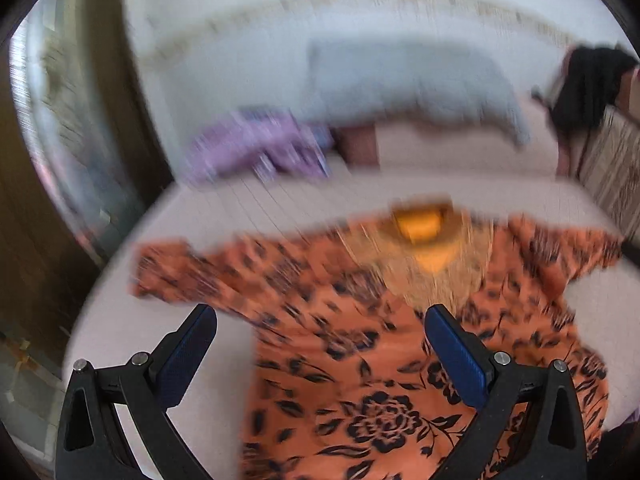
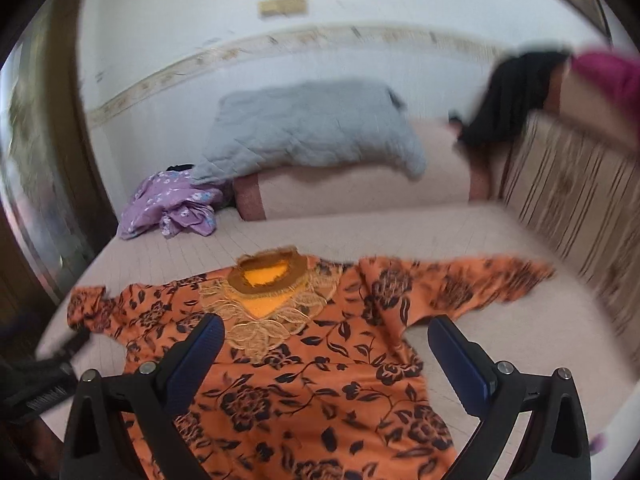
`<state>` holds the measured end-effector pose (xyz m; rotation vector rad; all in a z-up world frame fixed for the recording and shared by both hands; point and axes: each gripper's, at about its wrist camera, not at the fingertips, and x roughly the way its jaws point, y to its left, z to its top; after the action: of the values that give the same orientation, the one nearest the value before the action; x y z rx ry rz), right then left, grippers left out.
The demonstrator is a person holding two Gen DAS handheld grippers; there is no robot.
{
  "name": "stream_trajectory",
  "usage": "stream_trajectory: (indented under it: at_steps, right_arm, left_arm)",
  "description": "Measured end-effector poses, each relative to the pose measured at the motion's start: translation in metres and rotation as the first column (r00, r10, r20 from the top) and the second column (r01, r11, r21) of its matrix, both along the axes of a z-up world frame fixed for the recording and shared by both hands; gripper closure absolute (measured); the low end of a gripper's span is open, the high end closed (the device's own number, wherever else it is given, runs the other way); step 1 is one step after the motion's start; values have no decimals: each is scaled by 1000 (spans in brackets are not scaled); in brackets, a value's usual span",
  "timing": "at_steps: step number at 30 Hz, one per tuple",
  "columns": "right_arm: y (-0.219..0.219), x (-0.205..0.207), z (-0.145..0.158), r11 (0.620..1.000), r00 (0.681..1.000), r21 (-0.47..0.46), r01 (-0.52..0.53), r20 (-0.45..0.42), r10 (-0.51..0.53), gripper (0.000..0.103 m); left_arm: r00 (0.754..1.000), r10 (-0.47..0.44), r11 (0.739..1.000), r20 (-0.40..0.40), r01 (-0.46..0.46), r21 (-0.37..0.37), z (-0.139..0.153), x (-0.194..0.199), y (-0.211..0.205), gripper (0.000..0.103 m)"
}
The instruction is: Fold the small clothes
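Note:
An orange top with black flowers [image 1: 360,360] [image 2: 304,380] lies spread flat on the pale bed, neck away from me, both sleeves out to the sides. Its yellow neckline with tan embroidery [image 2: 266,280] faces up. My left gripper [image 1: 320,320] hovers open over the top's left half, one finger over bare bed, the other over the chest. My right gripper [image 2: 326,330] is open too, above the chest and right armpit, holding nothing. The left wrist view is motion-blurred.
A crumpled purple flowered garment [image 2: 172,204] [image 1: 256,148] lies at the far left of the bed. A grey quilted pillow [image 2: 312,124] rests against the wall. A striped headboard [image 2: 568,184] with dark [image 2: 512,96] and pink [image 2: 612,76] clothes on it stands right.

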<state>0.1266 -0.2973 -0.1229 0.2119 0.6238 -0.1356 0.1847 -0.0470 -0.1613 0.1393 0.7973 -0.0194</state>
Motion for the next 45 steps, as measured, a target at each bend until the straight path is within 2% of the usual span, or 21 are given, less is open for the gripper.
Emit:
stream_trajectory:
  at_steps: [2,5,8,9,10,11,13,15,17,18,20,21,23,24,26,30,32,34,37,41,45]
  right_arm:
    - [-41,21,-25,996,999,77,34,-41,-31,0]
    - [-131,53,-71,957,983,238,164,-116,-139,1]
    - [-233,54,-115,783,944,529,328,-147,-296,8]
    - [-264,49,-128,695,920,613,375,-152,-362,9]
    - [-292,45,-139,628,898,668,399,-147,-415,13]
    - [-314,43,-147,589,877,689,421,-144,-459,18]
    - [-345,43,-160,538,839,700,470,-166,-517,22]
    - [-367,50,-173,484,828,737,471,-182,-530,28]
    - [-380,62,-181,458,816,745,485,-198,-543,35]
    - [-385,68,-184,460,811,738,493,-199,-550,40]
    - [-390,84,-190,484,826,728,486,-202,-526,93]
    - [-388,89,-193,500,834,717,486,-211,-509,96]
    - [-378,96,-182,556,847,685,470,-172,-504,96]
    - [-366,98,-164,596,863,677,431,-117,-491,96]
    - [-343,99,-131,638,898,702,317,-6,-440,96]
    - [-263,94,-62,703,939,710,53,205,-278,96]
    - [-226,99,-41,706,944,707,-38,257,-206,96]
    - [-181,112,-20,686,950,714,-140,292,-111,96]
    - [-119,137,-4,673,958,711,-204,288,-14,96]
    - [-32,177,-9,650,965,717,-249,243,102,96]
    - [42,204,-43,604,968,757,-249,177,177,95]
  left_arm:
    - [992,-27,1000,-126,26,-15,-45,35,-14,0]
    - [977,-10,999,-213,17,29,-96,65,-32,0]
    - [984,-4,999,-180,12,42,-117,74,-41,0]
    - [981,-9,999,-196,15,30,-122,78,-42,0]
    - [974,-24,1000,-224,25,2,-125,82,-41,0]
    - [969,-42,999,-243,37,-23,-130,87,-42,0]
    - [965,-40,999,-259,40,-2,-139,92,-43,0]
    - [968,-34,999,-249,26,-36,-141,95,-42,0]
    - [965,-20,998,-263,5,-57,-145,99,-40,0]
    - [967,-18,998,-256,2,-63,-146,101,-39,0]
    - [972,-19,998,-232,6,-57,-147,98,-39,0]
    - [974,-20,998,-226,8,-54,-147,97,-40,0]
    - [970,-28,998,-243,15,-55,-147,96,-40,0]
    - [964,-34,998,-265,20,-57,-145,97,-39,0]
    - [961,-18,998,-274,0,-66,-138,97,-33,0]
    - [987,37,997,-157,-46,-54,-105,87,-7,0]
    - [992,81,995,-100,-85,-41,-90,83,12,0]
    - [991,129,991,-38,-130,-30,-76,76,35,0]
    - [974,227,974,13,-227,-15,-63,72,71,0]
    - [939,345,938,8,-345,-35,-59,76,118,0]
    - [920,392,920,11,-391,-32,-59,76,144,0]
